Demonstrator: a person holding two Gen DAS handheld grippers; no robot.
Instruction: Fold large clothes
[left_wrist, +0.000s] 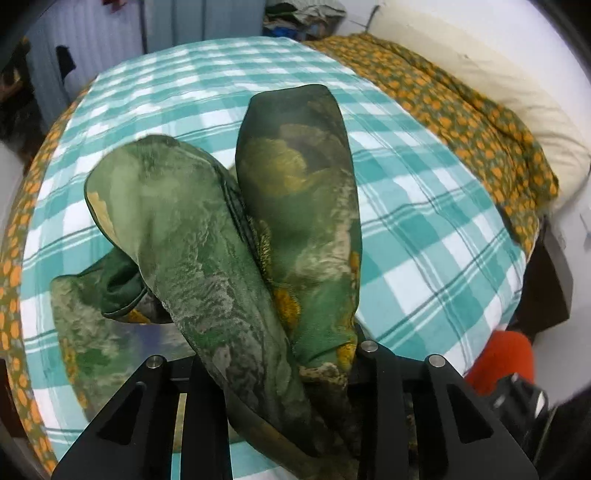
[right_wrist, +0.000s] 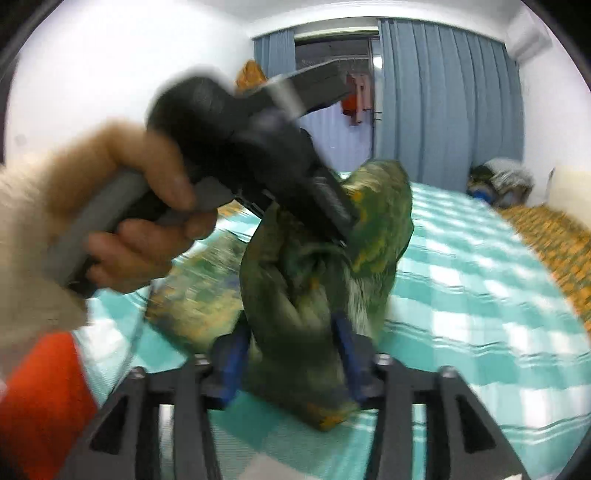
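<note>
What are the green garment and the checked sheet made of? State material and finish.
Green garment: probably thin silky or chiffon-like fabric, soft sheen, drapes in smooth limp folds. Checked sheet: likely woven cotton, matte, with fine wrinkles. Neither can be confirmed by sight.

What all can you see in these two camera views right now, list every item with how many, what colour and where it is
green patterned garment: one, green with yellow patches, bunched and lifted over the bed, pinched by both grippers
checked sheet: one, teal and white, spread across the bed
floral cover: one, orange on green, along the bed's right edge
pillow: one, cream, beyond the floral cover
clothes pile: one, mixed dark colours, far corner of the bed
curtains: blue-grey, far wall
left gripper: one, black, shut on the garment
right gripper: one, black with blue pads, garment between its fingers
left hand: one, holding the left gripper's handle
</note>
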